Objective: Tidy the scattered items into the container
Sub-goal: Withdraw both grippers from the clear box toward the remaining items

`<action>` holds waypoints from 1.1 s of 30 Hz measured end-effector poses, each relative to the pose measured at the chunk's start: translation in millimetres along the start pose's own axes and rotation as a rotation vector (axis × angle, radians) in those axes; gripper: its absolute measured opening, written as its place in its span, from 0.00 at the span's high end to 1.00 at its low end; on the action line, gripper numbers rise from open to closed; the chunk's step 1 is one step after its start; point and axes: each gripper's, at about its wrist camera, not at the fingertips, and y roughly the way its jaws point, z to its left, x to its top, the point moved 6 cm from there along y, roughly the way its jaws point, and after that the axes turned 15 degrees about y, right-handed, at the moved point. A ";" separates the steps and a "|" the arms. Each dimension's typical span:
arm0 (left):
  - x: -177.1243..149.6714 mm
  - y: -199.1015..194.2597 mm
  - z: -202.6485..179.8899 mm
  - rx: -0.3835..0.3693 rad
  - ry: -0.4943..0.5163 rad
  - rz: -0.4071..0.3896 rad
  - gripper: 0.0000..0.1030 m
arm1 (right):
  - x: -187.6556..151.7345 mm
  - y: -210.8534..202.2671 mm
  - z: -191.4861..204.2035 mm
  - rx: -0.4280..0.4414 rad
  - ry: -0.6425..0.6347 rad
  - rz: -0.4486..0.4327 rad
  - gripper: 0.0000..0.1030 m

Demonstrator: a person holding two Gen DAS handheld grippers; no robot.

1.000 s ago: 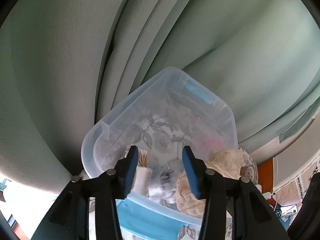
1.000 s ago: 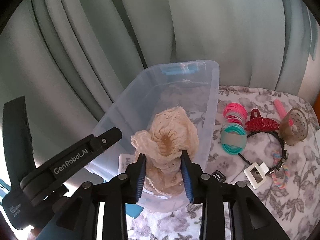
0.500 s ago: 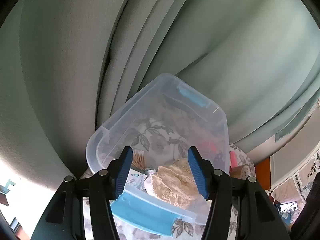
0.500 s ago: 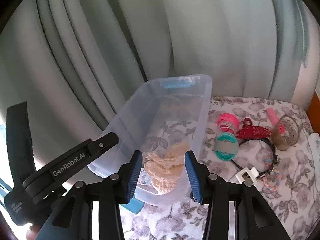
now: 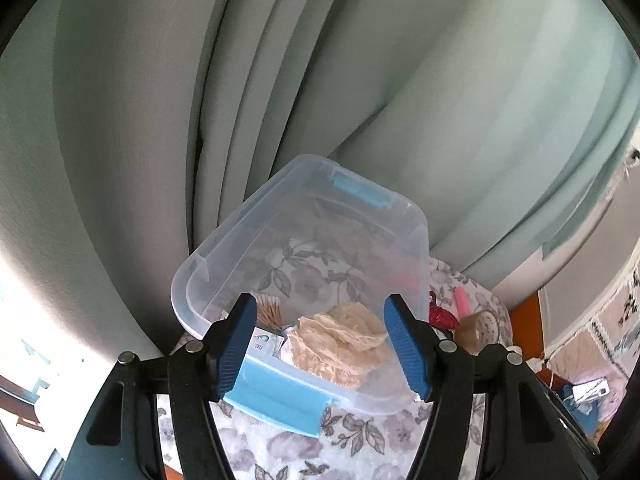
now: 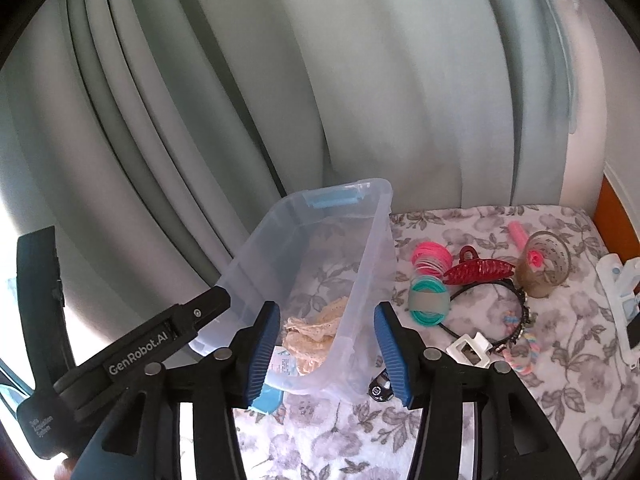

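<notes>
**Lace in the bin, both grippers empty**

From the left wrist, the left gripper (image 5: 320, 344) stands wide apart with nothing between its blue pads, hovering over the near end of the clear plastic container (image 5: 224, 240). Inside, at that near end, lies the cream lace cloth (image 5: 340, 340), bunched up beside a bundle of cotton swabs (image 5: 270, 310) and a small printed packet (image 5: 264, 344). A blue latch (image 5: 276, 404) sits on the container's near end and another one on its far end. Pale green curtains (image 5: 440, 80) hang behind.

From the right wrist, the right gripper (image 6: 326, 354) is also spread wide and holds nothing; the container's right wall (image 6: 360, 288) shows between its pads. The lace cloth (image 6: 316, 328) rests on the container floor. To the right, on the floral cloth (image 6: 460, 224), lie a pink coil hair tie (image 6: 430, 260), a teal coil hair tie (image 6: 428, 300), a red claw clip (image 6: 478, 270), a black headband (image 6: 516, 304), a white clip (image 6: 468, 348) and a brown perforated roller (image 6: 544, 268). The other gripper's black body (image 6: 160, 340) shows at left.
</notes>
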 end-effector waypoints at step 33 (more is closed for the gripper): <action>-31.6 -48.0 -111.6 -0.059 0.373 0.000 0.35 | 24.9 -126.1 -143.5 -0.060 0.221 -0.195 0.40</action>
